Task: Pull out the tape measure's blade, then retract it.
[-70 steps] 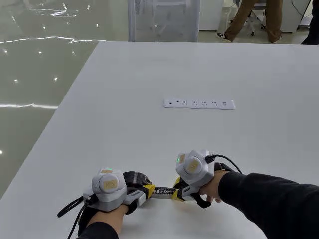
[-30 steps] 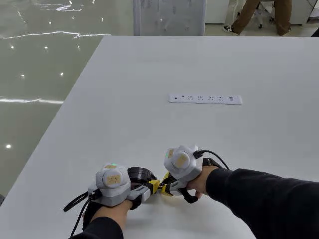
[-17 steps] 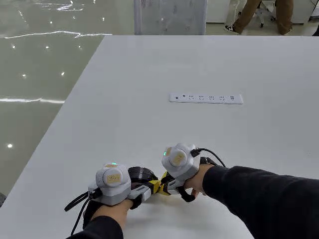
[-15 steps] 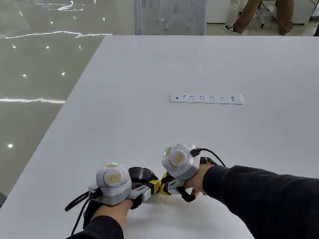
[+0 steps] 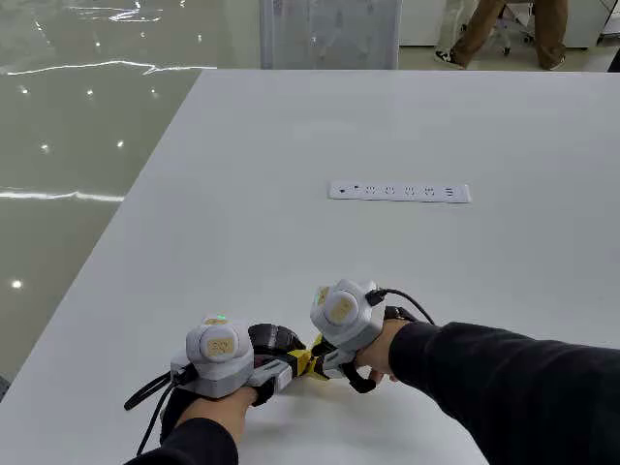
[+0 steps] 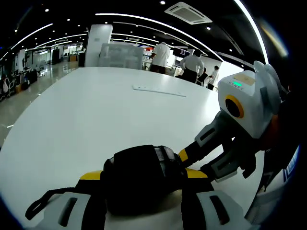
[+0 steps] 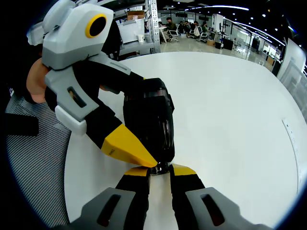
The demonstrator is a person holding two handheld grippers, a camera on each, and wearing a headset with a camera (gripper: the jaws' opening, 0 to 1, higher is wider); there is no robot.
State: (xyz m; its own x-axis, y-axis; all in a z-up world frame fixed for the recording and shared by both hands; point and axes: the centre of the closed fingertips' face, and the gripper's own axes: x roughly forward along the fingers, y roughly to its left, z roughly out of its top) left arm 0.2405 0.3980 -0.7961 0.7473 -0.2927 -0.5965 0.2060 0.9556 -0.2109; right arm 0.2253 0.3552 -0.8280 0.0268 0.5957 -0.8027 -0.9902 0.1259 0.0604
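The tape measure (image 6: 142, 189), a rounded black case with a ribbed, rubbery look, sits on the bench (image 5: 291, 194) between the jaws of the left hand-held gripper (image 5: 280, 365). These are closed against its two sides, the yellow pads (image 6: 91, 175) pressing on the case. The right hand-held gripper (image 7: 159, 170) faces it from the opposite side. Its yellow-tipped jaws are drawn almost together on the small blade end (image 7: 159, 166) at the mouth of the case, and no length of blade shows between the mouth and those jaws.

Beyond both hand-held grippers, well apart from them, a long white power strip (image 5: 399, 192) lies flat across the bench. A black strap (image 5: 145, 395) trails behind the left hand-held gripper, and a black cable (image 5: 407, 298) loops off the back of the right one, beside a dark sleeve (image 5: 504, 378).

The bench top is smooth, matte white. Its side edge runs near the outer side of the left hand-held gripper, with glossy green floor (image 5: 58, 145) below. Ahead of the jaws and out past the right hand-held gripper the surface is open. At the far end stand a translucent panel (image 5: 329, 29) and a person's legs (image 5: 484, 29).
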